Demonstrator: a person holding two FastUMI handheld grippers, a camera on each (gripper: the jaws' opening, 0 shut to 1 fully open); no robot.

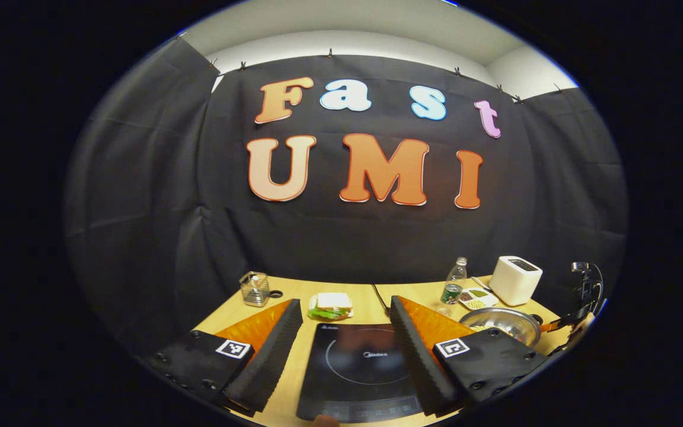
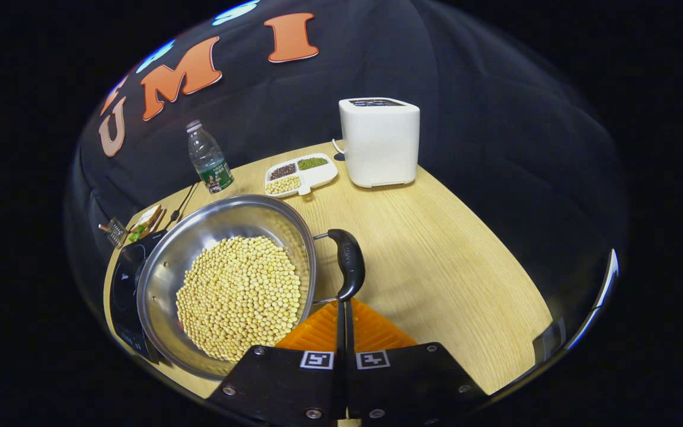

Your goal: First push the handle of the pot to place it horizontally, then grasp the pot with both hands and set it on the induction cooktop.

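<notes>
Two grippers here: the right gripper (image 2: 344, 305) has its fingers pressed together (good for nudging) just behind the pot (image 2: 226, 279) handle (image 2: 348, 264), while the left gripper (image 1: 347, 350) waits spread wide over the cooktop (image 1: 358, 373).

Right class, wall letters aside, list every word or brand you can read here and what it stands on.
"Midea": faint, on the induction cooktop, inside its ring.
Cooktop control strip print: too small to read.
Bottle label: too small to read.
Pot handle marking: blurred, unreadable.
</notes>
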